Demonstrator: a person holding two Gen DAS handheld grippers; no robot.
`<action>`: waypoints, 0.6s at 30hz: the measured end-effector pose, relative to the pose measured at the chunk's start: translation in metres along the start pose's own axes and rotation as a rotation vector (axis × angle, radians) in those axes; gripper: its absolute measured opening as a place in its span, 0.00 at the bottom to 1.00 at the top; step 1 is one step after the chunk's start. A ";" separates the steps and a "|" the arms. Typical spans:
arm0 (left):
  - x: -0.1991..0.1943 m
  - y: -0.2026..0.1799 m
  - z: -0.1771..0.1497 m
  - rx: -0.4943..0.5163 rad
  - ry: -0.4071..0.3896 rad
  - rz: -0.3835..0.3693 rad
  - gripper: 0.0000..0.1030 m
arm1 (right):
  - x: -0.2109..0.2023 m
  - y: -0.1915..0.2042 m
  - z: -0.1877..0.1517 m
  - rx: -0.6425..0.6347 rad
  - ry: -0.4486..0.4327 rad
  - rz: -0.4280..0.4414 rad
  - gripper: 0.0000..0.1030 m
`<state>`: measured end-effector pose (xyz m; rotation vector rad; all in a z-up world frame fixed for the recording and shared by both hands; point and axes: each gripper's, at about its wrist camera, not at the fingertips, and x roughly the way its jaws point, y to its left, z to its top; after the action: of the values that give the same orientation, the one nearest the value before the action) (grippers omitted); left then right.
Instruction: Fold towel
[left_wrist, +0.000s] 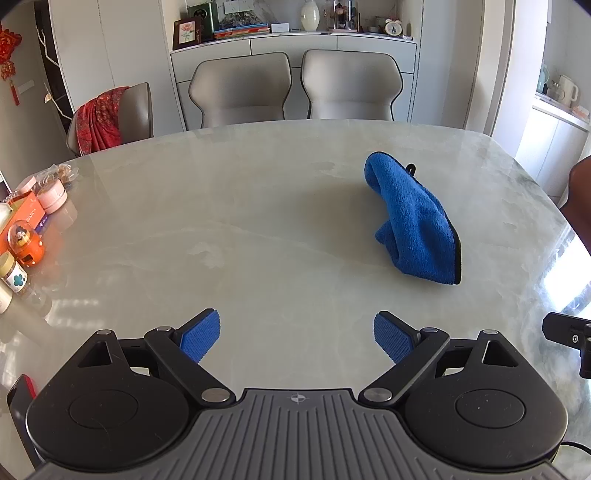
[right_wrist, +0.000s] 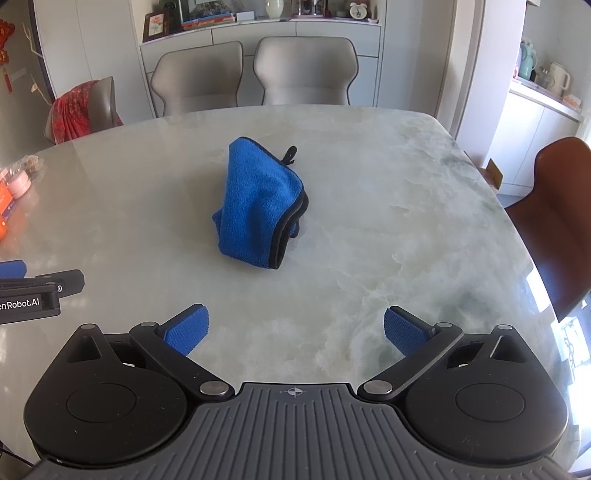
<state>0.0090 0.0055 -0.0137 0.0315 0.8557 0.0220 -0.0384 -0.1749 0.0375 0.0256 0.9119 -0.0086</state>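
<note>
A blue towel (left_wrist: 413, 218) with a dark trim lies loosely bunched on the marble table (left_wrist: 240, 221), ahead and to the right in the left wrist view. In the right wrist view the towel (right_wrist: 258, 206) lies ahead and slightly left, with a small black loop at its far corner. My left gripper (left_wrist: 297, 338) is open and empty, well short of the towel. My right gripper (right_wrist: 295, 332) is open and empty, also short of the towel. The left gripper's body shows at the left edge of the right wrist view (right_wrist: 33, 291).
Jars, boxes and an orange toy (left_wrist: 26, 243) crowd the table's left edge. Two grey chairs (left_wrist: 240, 92) stand at the far side, one with a red cloth (left_wrist: 99, 122) at the left. A brown chair (right_wrist: 557, 221) stands at the right.
</note>
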 end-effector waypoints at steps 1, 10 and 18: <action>0.001 0.000 0.000 0.001 0.001 0.000 0.91 | 0.001 -0.001 0.000 0.002 0.003 0.000 0.99; 0.008 0.003 0.002 0.000 0.021 0.000 0.91 | 0.001 -0.006 0.006 0.005 -0.007 0.027 0.99; 0.016 -0.004 0.007 0.017 0.028 -0.003 0.91 | 0.008 -0.008 0.011 0.005 0.005 0.040 0.99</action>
<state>0.0250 0.0020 -0.0209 0.0454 0.8845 0.0123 -0.0254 -0.1837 0.0376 0.0486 0.9163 0.0262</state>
